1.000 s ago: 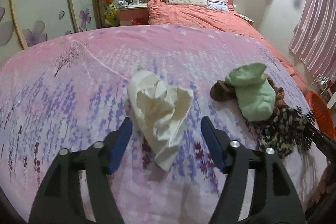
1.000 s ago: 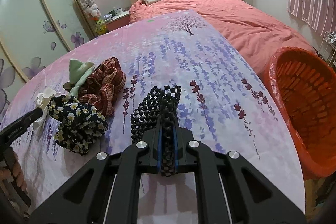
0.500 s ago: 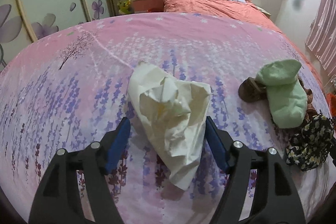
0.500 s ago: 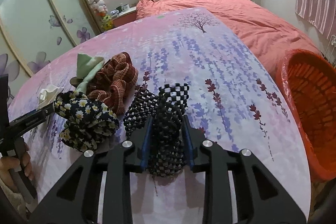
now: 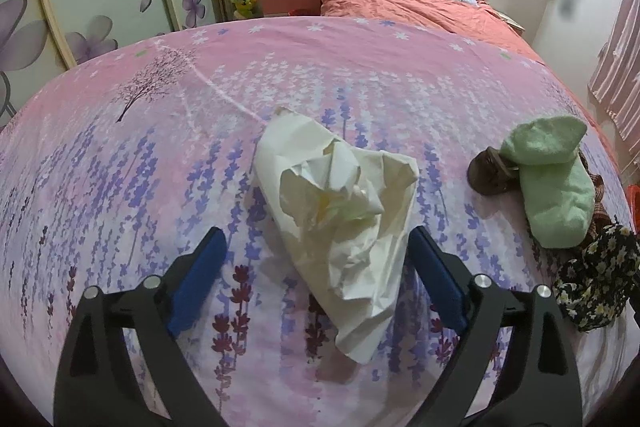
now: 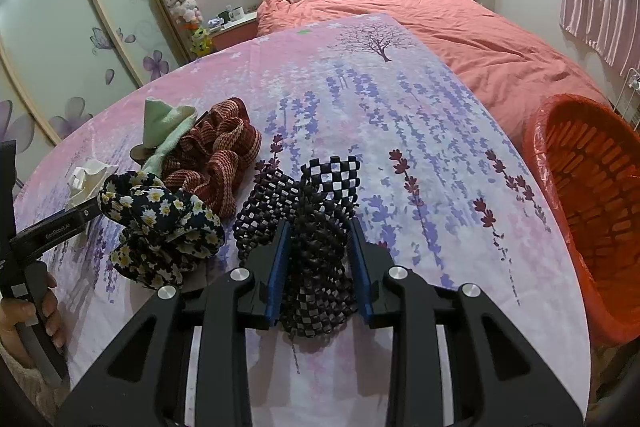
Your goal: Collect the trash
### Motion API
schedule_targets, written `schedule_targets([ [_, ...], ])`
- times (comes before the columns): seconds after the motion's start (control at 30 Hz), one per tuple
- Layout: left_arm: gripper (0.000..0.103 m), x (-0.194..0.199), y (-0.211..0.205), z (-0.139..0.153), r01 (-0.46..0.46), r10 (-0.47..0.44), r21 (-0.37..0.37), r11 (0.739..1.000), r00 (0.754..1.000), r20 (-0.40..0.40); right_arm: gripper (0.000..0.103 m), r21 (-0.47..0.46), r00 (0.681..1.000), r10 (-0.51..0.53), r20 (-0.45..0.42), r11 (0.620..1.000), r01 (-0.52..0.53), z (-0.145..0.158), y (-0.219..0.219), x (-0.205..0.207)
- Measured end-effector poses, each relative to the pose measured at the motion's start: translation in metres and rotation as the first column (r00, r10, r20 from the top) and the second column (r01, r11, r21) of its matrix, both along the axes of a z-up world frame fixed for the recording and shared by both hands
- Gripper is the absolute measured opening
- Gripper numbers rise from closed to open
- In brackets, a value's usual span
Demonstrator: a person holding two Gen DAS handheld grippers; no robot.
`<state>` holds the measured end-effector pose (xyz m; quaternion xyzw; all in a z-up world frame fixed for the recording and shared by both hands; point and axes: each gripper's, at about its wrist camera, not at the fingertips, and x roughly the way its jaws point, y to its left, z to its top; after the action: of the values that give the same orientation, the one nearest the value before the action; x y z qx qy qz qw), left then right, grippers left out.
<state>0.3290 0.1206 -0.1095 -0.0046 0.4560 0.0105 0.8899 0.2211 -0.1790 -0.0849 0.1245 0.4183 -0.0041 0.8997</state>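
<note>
The orange basket (image 6: 592, 211) is cut off at the right edge.

Four cloth items (image 6: 160, 223), one paper wad (image 5: 340, 211) (one basket (image 6: 592, 195))

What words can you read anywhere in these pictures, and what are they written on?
"GenRobot.AI": small white letters on the black body of the left tool, seen from the right wrist view; the ending is hard to make out.
Mug on the nightstand: its marks are too small to read.
No other words show.
</note>
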Motion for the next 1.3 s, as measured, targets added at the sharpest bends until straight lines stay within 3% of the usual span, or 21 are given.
schedule_targets([
  [0.27,0.092,-0.0024,0.0003,0.0005,0.003,-0.003,-0.008,1.0,1.0,0.0,0.03,0.001,1.0,0.0,0.0,1.0,0.0,-0.0001,-0.0003,-0.0002],
  [0.4,0.099,-0.0006,-0.0026,-0.0011,0.016,-0.016,-0.004,1.0,1.0,-0.013,0.03,0.001,1.0,0.0,0.0,1.0,0.0,0.0001,0.0002,0.0002],
  [1.3,0.1,0.0006,-0.0051,-0.0019,0.013,-0.013,0.002,1.0,1.0,-0.014,0.031,0.001,1.0,-0.001,0.0,1.0,0.001,0.0001,-0.0003,0.0003],
])
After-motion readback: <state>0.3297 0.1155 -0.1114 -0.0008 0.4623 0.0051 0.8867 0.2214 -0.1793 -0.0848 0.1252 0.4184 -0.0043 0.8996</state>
